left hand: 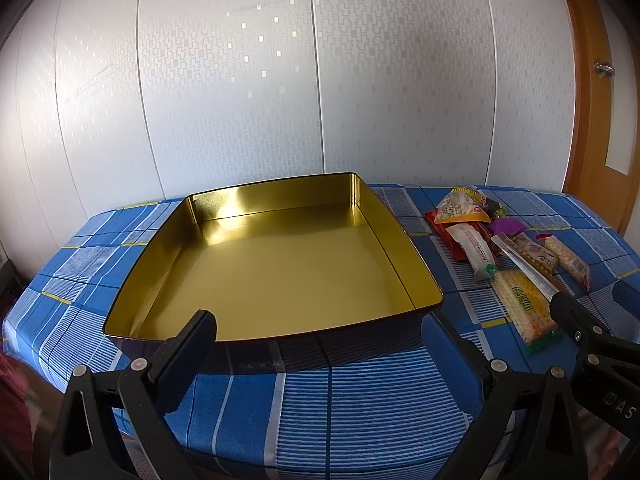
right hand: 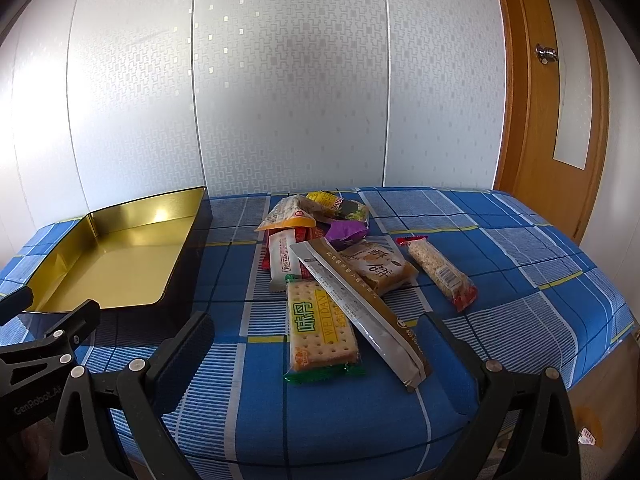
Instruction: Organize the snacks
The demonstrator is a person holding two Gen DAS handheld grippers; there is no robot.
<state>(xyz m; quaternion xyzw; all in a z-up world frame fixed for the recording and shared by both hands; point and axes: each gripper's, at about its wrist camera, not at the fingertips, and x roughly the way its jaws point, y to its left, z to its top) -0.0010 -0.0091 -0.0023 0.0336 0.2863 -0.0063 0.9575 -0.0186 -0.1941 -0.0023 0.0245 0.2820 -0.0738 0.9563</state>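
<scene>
The main hazard lies in the pile at the centre of the right wrist view: the long brown-and-silver sachet [right hand: 358, 308] lies slanted across the cracker pack [right hand: 322, 328] and leans on the packets behind it, so pinching either one could drag its neighbour along or let it slide off toward the near table edge at the bottom of the frame. The wrappers look slick and thin; a shallow pinch may slip. The grain bar [right hand: 442, 274], right of centre, lies just beside the pile and looks the easier pick.

The gold-lined tin [left hand: 400, 248] sits in the middle of the left wrist view on the blue checked tablecloth [left hand: 360, 400], and nothing is in it; all the snacks sit outside it, at the right of that frame. Its low wall could catch a packet brought in too low.

The left gripper [left hand: 324, 344] is spread wide and holds nothing, near the tin's front wall. The right gripper [right hand: 324, 344] is likewise released and unladen, just before the cracker pack.
</scene>
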